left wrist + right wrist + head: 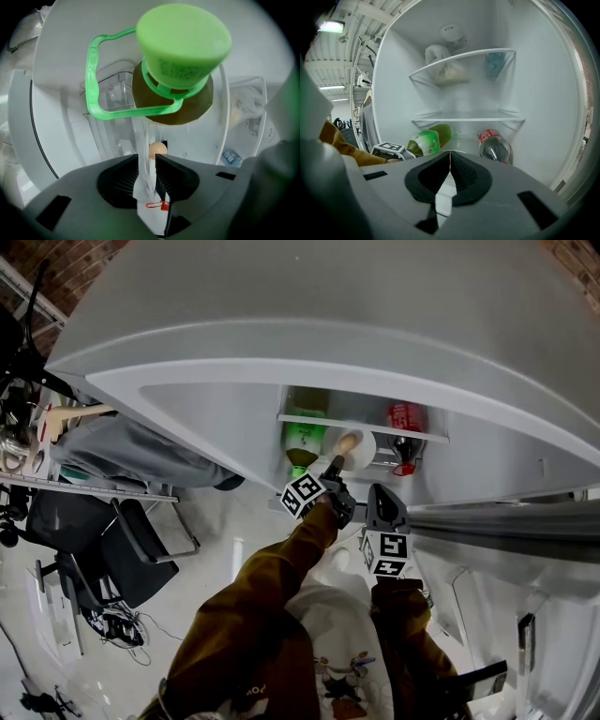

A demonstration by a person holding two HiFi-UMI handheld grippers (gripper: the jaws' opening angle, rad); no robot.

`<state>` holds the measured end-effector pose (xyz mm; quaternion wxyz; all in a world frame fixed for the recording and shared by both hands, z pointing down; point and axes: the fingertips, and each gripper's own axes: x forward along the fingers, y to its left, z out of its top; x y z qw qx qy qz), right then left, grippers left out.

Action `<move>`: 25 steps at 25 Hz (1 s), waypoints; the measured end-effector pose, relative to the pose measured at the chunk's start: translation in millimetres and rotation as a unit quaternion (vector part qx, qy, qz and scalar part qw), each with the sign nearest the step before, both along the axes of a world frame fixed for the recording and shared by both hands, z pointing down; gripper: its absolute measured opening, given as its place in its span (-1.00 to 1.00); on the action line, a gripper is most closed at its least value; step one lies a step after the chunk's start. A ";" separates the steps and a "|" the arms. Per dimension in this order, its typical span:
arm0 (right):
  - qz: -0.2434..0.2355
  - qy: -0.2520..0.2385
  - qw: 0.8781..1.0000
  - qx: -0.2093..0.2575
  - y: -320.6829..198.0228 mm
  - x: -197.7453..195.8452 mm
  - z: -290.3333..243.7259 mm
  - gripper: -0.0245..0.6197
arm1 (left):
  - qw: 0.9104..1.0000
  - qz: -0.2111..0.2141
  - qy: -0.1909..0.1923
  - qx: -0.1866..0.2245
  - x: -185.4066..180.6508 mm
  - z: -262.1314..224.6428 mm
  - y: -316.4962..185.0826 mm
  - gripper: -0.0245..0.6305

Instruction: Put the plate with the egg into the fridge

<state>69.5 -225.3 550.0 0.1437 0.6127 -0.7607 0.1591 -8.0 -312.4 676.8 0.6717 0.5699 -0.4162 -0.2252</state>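
Note:
A white plate (364, 448) with a brown egg (347, 441) on it is inside the open fridge, between a green bottle (302, 439) and a red-labelled bottle (405, 418). My left gripper (336, 465) reaches in to the plate's near rim. In the left gripper view the jaws (146, 157) stand apart, the thin white rim (144, 185) runs between them without being pressed, and the egg (158, 150) lies just beyond. The green bottle's cap (183, 42) looms above. My right gripper (382, 495) (450, 152) hangs back in front of the fridge, shut and empty.
Glass shelves (464, 115) span the fridge, with bagged food (443, 70) on the upper one. The green bottle (424, 142) and the red-labelled bottle (493, 144) lie on their sides. The fridge door (506, 521) stands at the right. An office chair (122, 549) is at the left.

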 end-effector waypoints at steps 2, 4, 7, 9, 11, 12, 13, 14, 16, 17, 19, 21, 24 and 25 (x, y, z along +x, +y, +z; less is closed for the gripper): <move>0.000 -0.002 1.000 0.001 1.1 -0.9 0.4 -0.90 | 1.000 0.000 -0.001 0.000 -0.9 -0.6 3.2 -0.63; -0.001 -0.003 1.000 0.001 1.8 -2.4 0.3 -0.90 | 1.000 -0.004 0.004 -0.003 -1.4 -1.7 6.0 -0.63; -0.003 -0.003 1.000 0.001 2.4 -4.0 0.5 -0.90 | 1.000 -0.010 0.009 -0.007 -1.9 -1.2 10.0 -0.63; -0.003 -0.003 1.000 0.003 2.4 -4.2 0.0 -0.90 | 1.000 -0.009 0.006 -0.011 -1.9 0.4 12.2 -0.63; -0.002 -0.003 1.000 0.004 2.5 -3.0 -0.7 -0.90 | 1.000 -0.007 0.008 -0.016 -0.3 2.0 14.1 -0.63; -0.001 -0.003 1.000 0.004 2.7 -2.2 -0.8 -0.90 | 1.000 -0.007 0.012 -0.018 0.8 2.5 14.8 -0.63; 0.000 -0.003 1.000 0.004 3.0 -1.8 -0.7 -0.90 | 1.000 -0.007 0.016 -0.019 1.8 3.0 15.3 -0.63; 0.000 -0.003 1.000 0.003 3.3 -1.5 -0.6 -0.90 | 1.000 -0.009 0.018 -0.020 2.4 3.4 15.5 -0.63; 0.001 -0.003 1.000 0.004 3.8 -0.6 -0.3 -0.90 | 1.000 -0.011 0.018 -0.019 2.9 3.0 15.2 -0.65; 0.001 -0.002 1.000 0.004 4.0 0.2 -0.4 -0.90 | 1.000 -0.012 0.017 -0.017 3.1 2.0 14.5 -0.76; 0.002 -0.002 1.000 0.005 4.1 2.2 -0.6 -0.90 | 1.000 -0.014 0.017 -0.016 3.8 -0.3 12.6 -0.87; 0.004 -0.001 1.000 0.005 4.3 3.8 -1.0 -0.90 | 1.000 -0.016 0.019 -0.018 4.7 -1.5 10.5 -0.88; 0.004 -0.001 1.000 0.005 4.1 4.8 -1.6 -0.90 | 0.999 -0.018 0.020 -0.019 5.5 -0.9 6.8 -0.88; 0.005 -0.001 1.000 0.005 3.9 5.1 -1.7 -0.90 | 0.999 -0.020 0.021 -0.019 5.6 -0.4 5.1 -0.88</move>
